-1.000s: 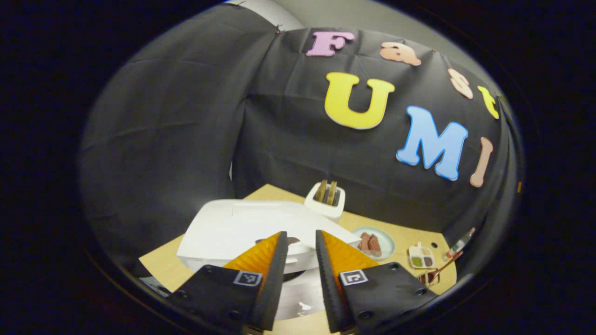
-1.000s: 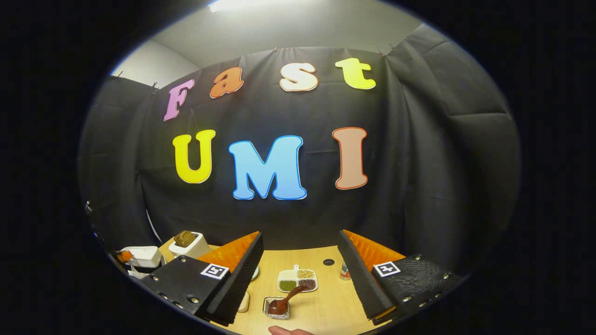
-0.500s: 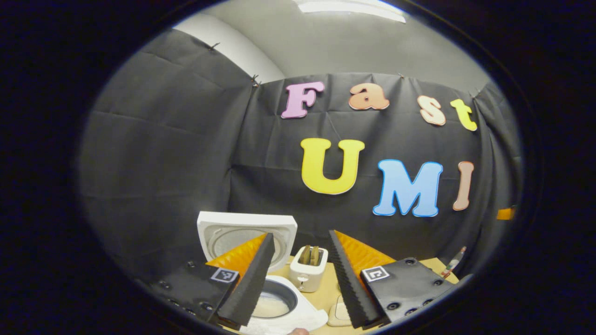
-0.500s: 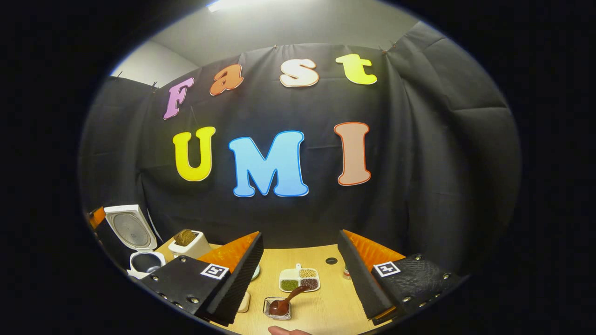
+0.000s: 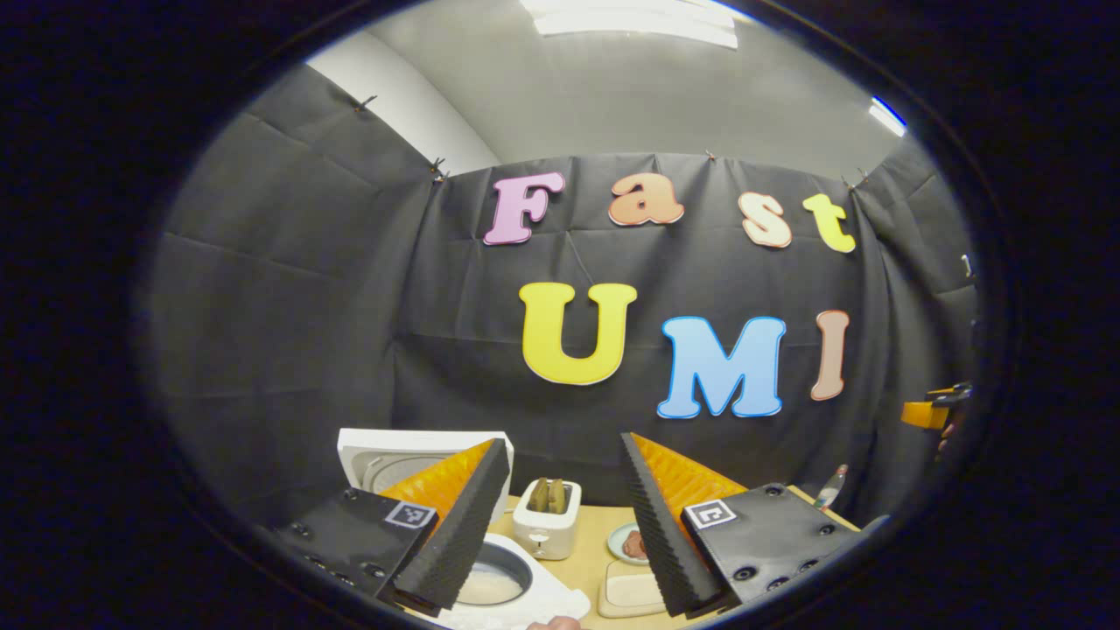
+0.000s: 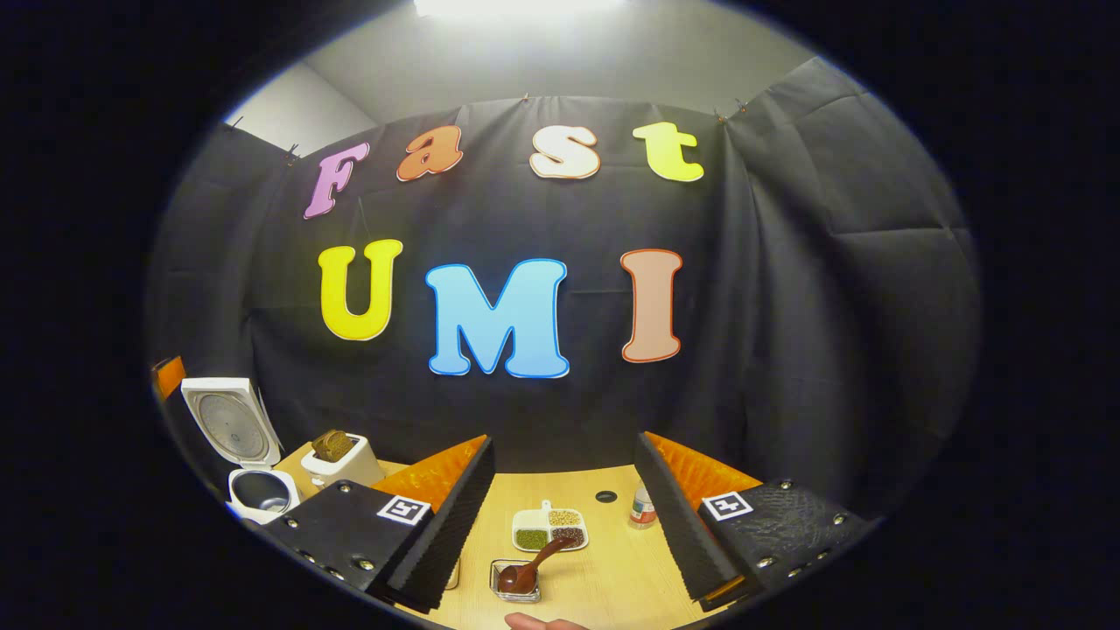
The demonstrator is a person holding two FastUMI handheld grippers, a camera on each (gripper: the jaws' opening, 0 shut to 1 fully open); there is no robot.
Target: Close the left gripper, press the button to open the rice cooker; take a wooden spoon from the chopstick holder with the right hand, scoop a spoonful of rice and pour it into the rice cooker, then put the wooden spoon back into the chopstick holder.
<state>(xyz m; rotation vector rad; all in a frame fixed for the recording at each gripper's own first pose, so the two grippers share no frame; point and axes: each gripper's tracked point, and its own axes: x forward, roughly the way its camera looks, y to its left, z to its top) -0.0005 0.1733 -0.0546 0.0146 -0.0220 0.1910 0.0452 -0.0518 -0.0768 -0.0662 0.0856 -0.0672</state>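
The wooden table (image 6: 604, 560) is stretching across the bottom of both views, lit pale under the booth's dark cloth. On its left end the rice cooker (image 6: 249, 477) is standing with its lid (image 6: 229, 424) swung upright, and the right gripper view is showing the whole of it from the side, dark pot mouth below the raised lid. The left gripper view is looking down from just above it: the rice cooker (image 5: 516, 595) is sitting partly behind the left finger, and its inner pot (image 5: 492, 582) is showing a pale layer at the bottom.

Just beside the cooker a white toaster (image 5: 547, 521) is holding two slices, and the right gripper view is catching the same toaster (image 6: 337, 457) farther off. A small plate (image 5: 632, 542) with something reddish is lying near a pale flat block (image 5: 632, 593) in the left gripper view.

In the right gripper view a divided dish (image 6: 549, 529) of grains is sitting at mid-table, with a small bottle (image 6: 642, 507) to its right. Nearer the camera, the wooden spoon (image 6: 529, 567) is resting bowl-down in a small clear square container (image 6: 516, 582), handle leaning toward the dish.

The left gripper (image 5: 560, 534) is hanging above the cooker with jaws wide apart, holding nothing. The right gripper (image 6: 564, 525) is hovering over the table, jaws likewise spread wide and empty, the spoon lying between its fingers' lines but well below them.
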